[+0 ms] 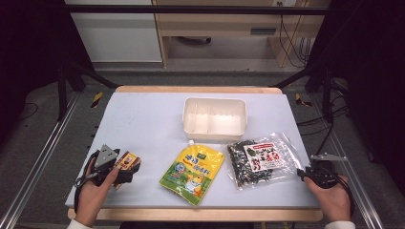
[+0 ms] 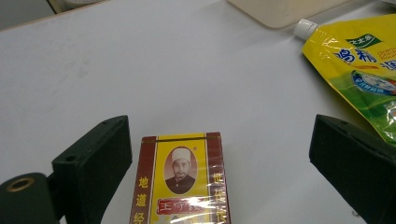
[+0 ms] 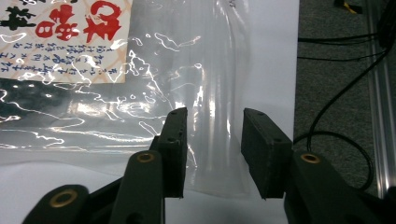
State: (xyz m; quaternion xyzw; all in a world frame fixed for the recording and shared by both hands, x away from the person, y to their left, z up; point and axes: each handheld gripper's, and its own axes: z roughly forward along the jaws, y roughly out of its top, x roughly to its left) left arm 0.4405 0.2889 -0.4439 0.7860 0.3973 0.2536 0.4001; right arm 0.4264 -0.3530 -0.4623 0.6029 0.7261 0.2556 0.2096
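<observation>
A small red and yellow box [image 1: 127, 161] [image 2: 182, 177] with a portrait on it lies flat at the table's front left. My left gripper [image 1: 128, 167] [image 2: 222, 123] stands open around it, one jaw on each side, neither touching. A clear bag of dark seaweed [image 1: 260, 160] [image 3: 93, 70] with a red and white label lies at the front right. My right gripper [image 1: 301, 172] [image 3: 215, 114] is at the bag's clear right edge, jaws a little apart, with the plastic lying in the gap.
A yellow spouted pouch [image 1: 192, 172] [image 2: 364, 65] lies between the box and the bag. A white two-part bin [image 1: 215, 119] [image 2: 280, 9] stands behind it on the white table [image 1: 143, 119]. Cables run on the floor [image 3: 345, 93] past the right edge.
</observation>
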